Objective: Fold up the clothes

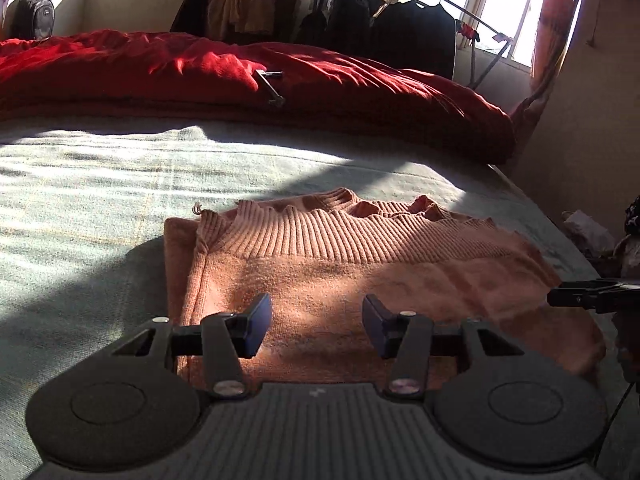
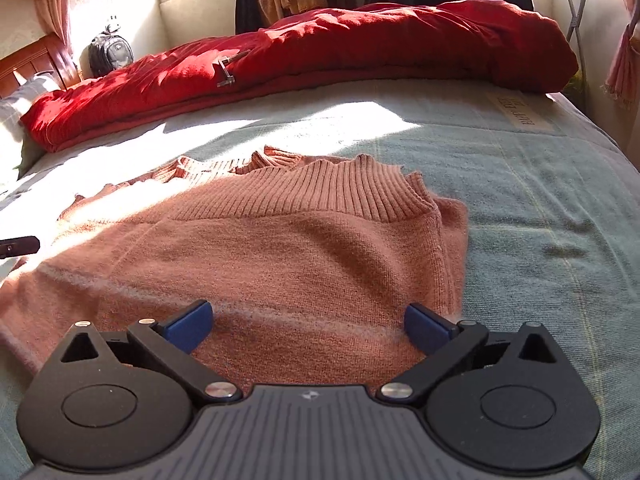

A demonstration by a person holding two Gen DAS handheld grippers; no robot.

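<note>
A salmon-pink knitted sweater (image 1: pixel 360 280) lies folded on the pale green bedspread (image 1: pixel 100 184), its ribbed hem turned toward the far side. My left gripper (image 1: pixel 316 324) hovers over the sweater's near left part, open, with nothing between its blue pads. In the right wrist view the same sweater (image 2: pixel 280 248) fills the middle, and my right gripper (image 2: pixel 308 326) stands wide open over its near right part, empty. The tip of the right gripper shows at the right edge of the left wrist view, over the sweater's right side.
A rumpled red duvet (image 1: pixel 240 72) runs along the far side of the bed with a small metal tool (image 1: pixel 272 86) on it. Behind stand a backpack (image 2: pixel 110 54), a rack of dark clothes (image 1: pixel 400 16) and windows. The bed's right edge (image 2: pixel 600 152) is near a wall.
</note>
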